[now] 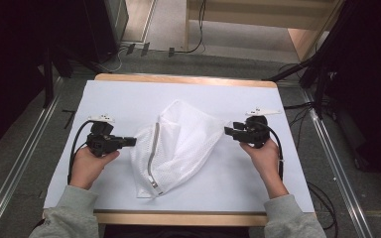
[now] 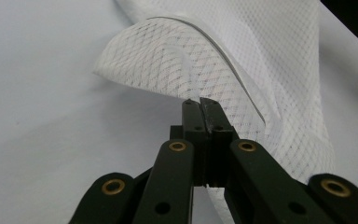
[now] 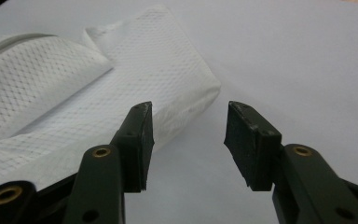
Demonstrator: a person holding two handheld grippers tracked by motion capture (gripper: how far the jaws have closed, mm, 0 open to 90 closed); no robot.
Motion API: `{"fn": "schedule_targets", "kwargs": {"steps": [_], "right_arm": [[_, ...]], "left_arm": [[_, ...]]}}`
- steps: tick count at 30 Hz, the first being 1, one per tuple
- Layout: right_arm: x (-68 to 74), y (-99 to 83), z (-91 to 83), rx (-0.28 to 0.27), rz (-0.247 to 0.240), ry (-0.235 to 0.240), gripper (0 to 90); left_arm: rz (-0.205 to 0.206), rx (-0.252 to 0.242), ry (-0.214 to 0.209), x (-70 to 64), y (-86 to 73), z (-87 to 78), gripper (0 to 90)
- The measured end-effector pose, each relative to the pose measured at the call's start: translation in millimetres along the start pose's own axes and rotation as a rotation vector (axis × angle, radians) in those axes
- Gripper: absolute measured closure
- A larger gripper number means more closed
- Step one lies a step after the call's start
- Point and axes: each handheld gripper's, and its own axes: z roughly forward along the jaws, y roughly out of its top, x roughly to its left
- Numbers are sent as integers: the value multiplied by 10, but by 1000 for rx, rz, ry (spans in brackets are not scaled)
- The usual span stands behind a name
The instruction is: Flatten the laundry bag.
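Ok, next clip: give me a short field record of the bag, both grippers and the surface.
item: white mesh bag with a zipper, crumpled, part lifted
left gripper: jaws shut on the mesh bag's edge
right gripper: jaws open, a bag corner just ahead of them, not gripped
surface: white sheet on a wooden table
hands: one on each gripper

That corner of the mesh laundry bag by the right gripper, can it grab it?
Probably yes. The right gripper stands open, and the corner of the mesh laundry bag lies just ahead of its jaws on the white table cover, with nothing between them.
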Motion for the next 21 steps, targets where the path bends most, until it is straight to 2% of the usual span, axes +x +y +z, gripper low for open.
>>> {"fn": "schedule_targets", "kwargs": {"steps": [4,7,8,12,14,17,21], "right_arm": [[41,40,41,-6,-7,7,496],[55,38,114,21,0,12,523],[53,35,142,34,-3,11,553],[28,21,203,73,11,28,801],[16,22,218,93,21,29,868],[-21,21,228,113,25,32,898],[-78,20,186,108,32,5,900]], "left_arm": [[-19,-2,25,83,-39,-42,900],[-40,-3,35,146,-61,-62,900],[-47,-7,37,162,-66,-70,900],[-56,-9,43,203,-71,-84,900],[-56,-9,48,222,-74,-88,900],[-60,-17,55,250,-78,-117,900],[-79,-33,68,311,-85,-160,900]]}}
